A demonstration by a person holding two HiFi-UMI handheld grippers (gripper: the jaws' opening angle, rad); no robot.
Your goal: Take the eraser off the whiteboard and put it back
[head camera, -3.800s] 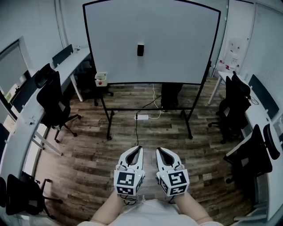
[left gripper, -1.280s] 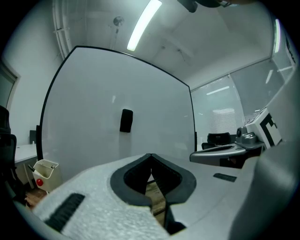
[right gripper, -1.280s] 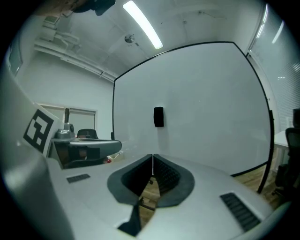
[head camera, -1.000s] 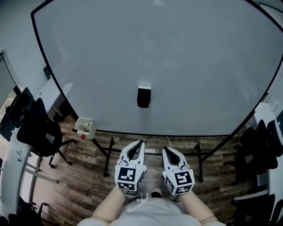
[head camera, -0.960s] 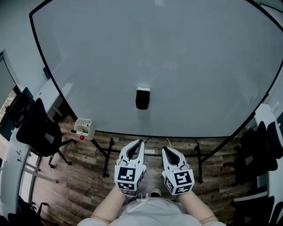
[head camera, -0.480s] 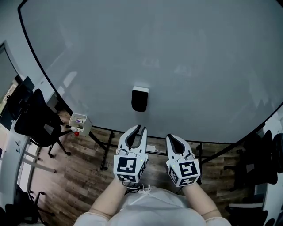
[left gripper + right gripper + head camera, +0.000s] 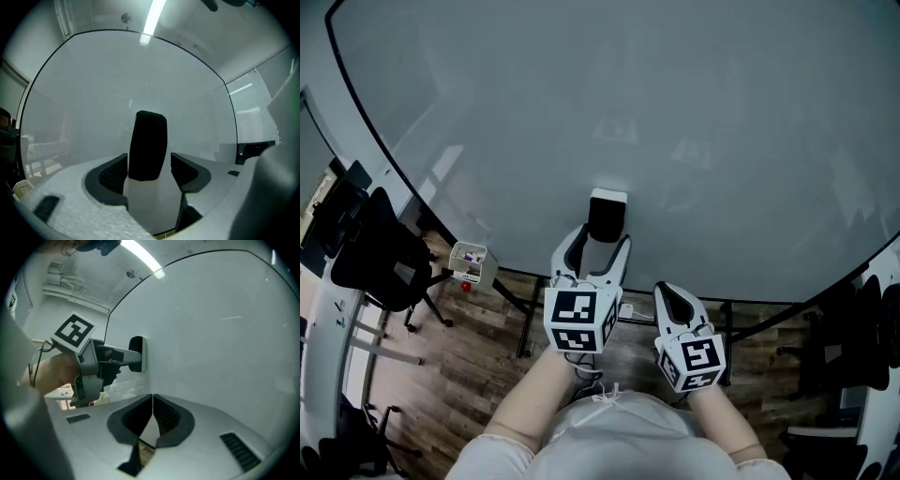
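Office: whiteboard (image 7: 675,112), desks (image 7: 321,328), swivel chairs (image 7: 366,267)

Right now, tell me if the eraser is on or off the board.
On: the eraser sits flat against the board, between the just-opened jaws of the left gripper.

The whiteboard (image 7: 694,131) is smooth and glossy, with faint reflections. The eraser (image 7: 607,217) is matt black and slightly rough, on white plastic. The left gripper (image 7: 598,242) and right gripper (image 7: 672,292) have grainy matt white plastic shells and finely ribbed black jaws. The floor (image 7: 478,375) is wood plank.
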